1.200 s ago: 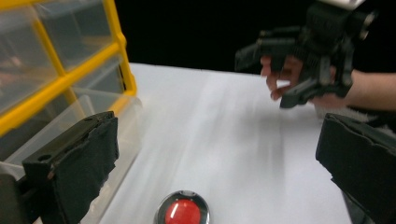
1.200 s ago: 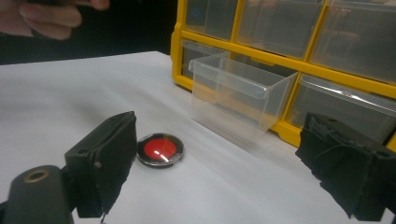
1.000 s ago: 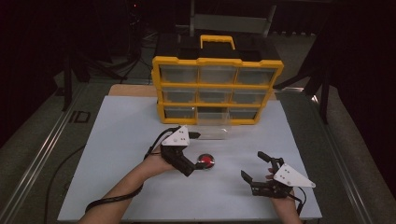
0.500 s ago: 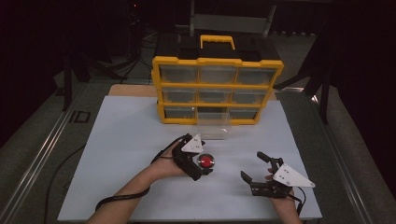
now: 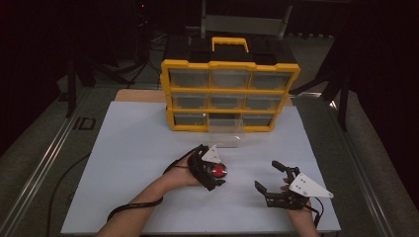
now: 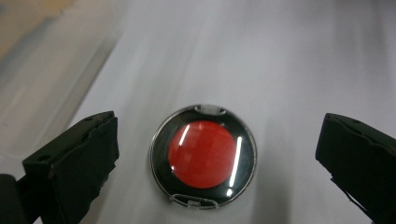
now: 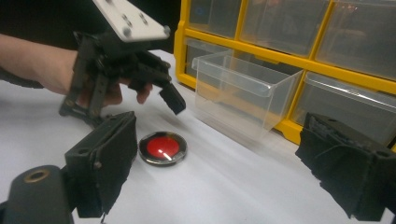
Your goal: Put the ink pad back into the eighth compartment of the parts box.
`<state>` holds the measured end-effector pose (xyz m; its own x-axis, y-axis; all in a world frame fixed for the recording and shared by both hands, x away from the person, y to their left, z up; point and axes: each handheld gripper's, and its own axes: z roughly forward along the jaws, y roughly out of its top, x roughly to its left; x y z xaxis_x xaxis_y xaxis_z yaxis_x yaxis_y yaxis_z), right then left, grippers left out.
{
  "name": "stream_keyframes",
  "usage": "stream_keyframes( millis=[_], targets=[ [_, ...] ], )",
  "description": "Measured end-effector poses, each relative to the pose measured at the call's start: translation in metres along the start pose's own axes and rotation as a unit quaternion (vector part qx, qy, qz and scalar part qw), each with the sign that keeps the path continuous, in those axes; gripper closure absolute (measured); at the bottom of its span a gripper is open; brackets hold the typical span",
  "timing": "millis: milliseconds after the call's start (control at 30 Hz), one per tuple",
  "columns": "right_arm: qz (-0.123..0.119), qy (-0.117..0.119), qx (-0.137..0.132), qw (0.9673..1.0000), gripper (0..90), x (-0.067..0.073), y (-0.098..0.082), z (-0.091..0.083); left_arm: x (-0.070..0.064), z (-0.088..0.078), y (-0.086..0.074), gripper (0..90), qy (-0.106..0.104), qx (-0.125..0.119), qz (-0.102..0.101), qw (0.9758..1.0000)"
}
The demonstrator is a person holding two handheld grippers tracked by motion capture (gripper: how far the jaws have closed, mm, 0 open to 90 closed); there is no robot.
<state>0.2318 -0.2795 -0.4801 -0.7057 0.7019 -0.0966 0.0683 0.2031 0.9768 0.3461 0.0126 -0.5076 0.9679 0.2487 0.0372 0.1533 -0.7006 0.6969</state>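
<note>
Left gripper [image 6: 217, 158] looks straight down, jaws spread wide, one black padded finger [image 6: 77, 161] at lower left, the other at right edge. Between them, touching neither, a round compact [image 6: 203, 156] lies flat on the white table surface [image 6: 261, 60]: red faceted centre, black ring, clear outer rim. Small clear tab on its top edge, clear clasp on its bottom edge. Bright light streaks on the lid. Upper left corner shows a blurred paler strip and a tan patch, too blurred to identify.
</note>
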Motion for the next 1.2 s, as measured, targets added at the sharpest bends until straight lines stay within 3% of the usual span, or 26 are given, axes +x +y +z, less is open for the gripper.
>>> stream_keyframes(
  millis=[300,567,600,767,900,1200],
  targets=[
    [-0.001,0.000,0.001,1.0000,11.6,0.000,0.000,0.000,0.004,0.012,-0.004,11.1,0.010,0.037,0.004,0.9993],
    [-0.001,0.001,0.001,1.0000,11.5,0.000,0.000,0.000,0.008,0.014,-0.004,21.8,-0.023,0.039,-0.007,0.9990],
    [-0.002,0.000,0.001,1.0000,11.6,0.000,0.000,0.000,0.009,0.013,-0.004,24.5,-0.025,0.039,-0.001,0.9989],
    [-0.003,0.000,0.001,1.0000,11.5,0.000,0.001,0.000,0.009,0.013,-0.002,29.4,-0.026,0.045,-0.008,0.9986],
    [-0.005,0.000,0.001,1.0000,11.6,0.000,0.001,0.000,0.007,0.015,0.006,30.4,-0.021,0.075,-0.004,0.9969],
    [-0.006,0.000,0.002,1.0000,11.6,0.001,0.001,0.000,0.006,0.016,0.006,30.9,-0.018,0.077,-0.007,0.9969]
  ],
)
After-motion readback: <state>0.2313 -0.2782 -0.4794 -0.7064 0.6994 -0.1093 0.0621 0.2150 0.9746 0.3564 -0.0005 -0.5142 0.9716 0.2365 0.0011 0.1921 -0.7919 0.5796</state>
